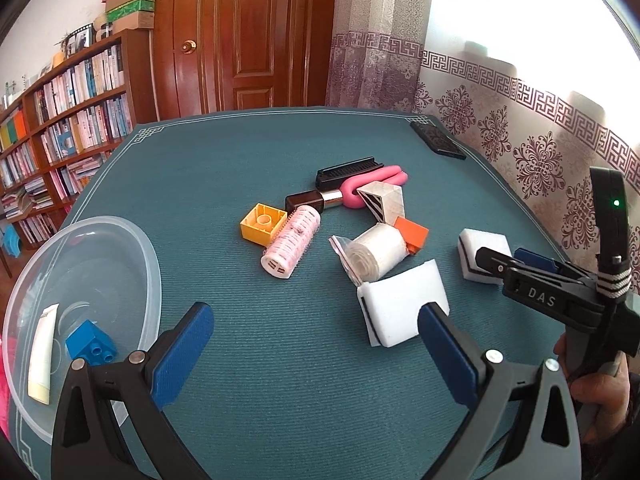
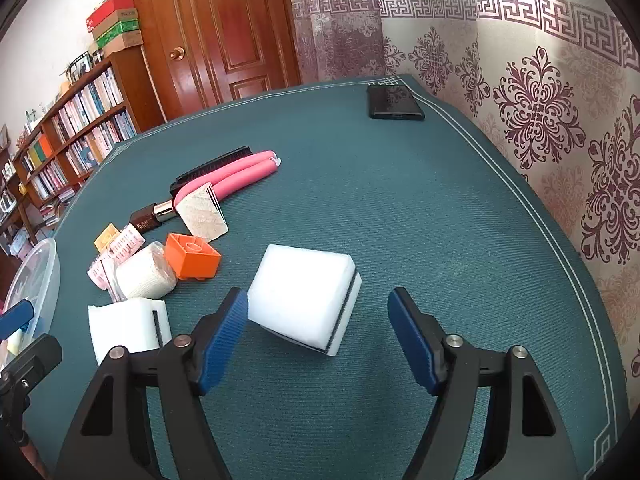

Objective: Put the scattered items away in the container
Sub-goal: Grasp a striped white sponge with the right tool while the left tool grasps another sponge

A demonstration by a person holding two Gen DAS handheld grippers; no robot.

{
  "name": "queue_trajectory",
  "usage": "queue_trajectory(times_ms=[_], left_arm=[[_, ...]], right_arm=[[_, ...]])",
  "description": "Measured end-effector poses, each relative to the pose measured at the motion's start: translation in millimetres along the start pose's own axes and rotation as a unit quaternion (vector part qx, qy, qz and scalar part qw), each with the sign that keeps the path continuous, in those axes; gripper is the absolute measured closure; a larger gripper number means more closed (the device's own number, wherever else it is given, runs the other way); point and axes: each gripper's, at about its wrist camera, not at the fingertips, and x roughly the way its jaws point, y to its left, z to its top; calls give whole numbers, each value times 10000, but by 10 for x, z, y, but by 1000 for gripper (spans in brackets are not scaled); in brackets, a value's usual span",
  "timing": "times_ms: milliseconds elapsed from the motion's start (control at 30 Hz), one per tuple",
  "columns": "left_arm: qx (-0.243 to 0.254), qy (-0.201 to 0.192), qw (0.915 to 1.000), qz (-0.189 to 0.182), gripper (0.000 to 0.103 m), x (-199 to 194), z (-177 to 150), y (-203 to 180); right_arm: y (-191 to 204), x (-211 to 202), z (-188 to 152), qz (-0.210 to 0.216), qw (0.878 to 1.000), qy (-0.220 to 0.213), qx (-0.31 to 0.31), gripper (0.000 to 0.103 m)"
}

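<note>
A clear plastic bowl [image 1: 150, 264] stands at the table's left with a blue brick [image 1: 90, 344] and a cream tube [image 1: 42, 352] inside. My left gripper [image 1: 316, 332] hovers open over bare mat; its right finger is beside a white sponge [image 1: 400, 304]. My right gripper [image 2: 318, 312] is open around a second white sponge [image 2: 304, 300], and the left pad touches its edge. Scattered in the middle are a yellow brick [image 1: 262, 224], a pink hair roller [image 1: 292, 242], a bandage roll [image 1: 376, 256], an orange brick [image 1: 412, 234] and a wooden wedge [image 1: 384, 200].
Behind the pile lie a pink foam curler [image 1: 372, 186], a black comb [image 1: 348, 172] and a brown bottle [image 1: 308, 200]. A black phone [image 2: 394, 102] rests at the far right corner. The curtain hangs close along the table's right edge. A bookshelf stands left.
</note>
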Motion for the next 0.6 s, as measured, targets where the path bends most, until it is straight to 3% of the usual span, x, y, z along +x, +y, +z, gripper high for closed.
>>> queue_trajectory(times_ms=[400, 567, 600], left_arm=[[12, 98, 9999, -71, 1, 68, 16, -107], [34, 170, 9998, -124, 1, 116, 9, -186], [50, 182, 9997, -139, 1, 127, 11, -209]], right_arm=[[98, 111, 0, 205, 9995, 58, -221, 25], [105, 45, 10, 284, 9992, -64, -277, 46], [111, 39, 9, 304, 9991, -60, -295, 46]])
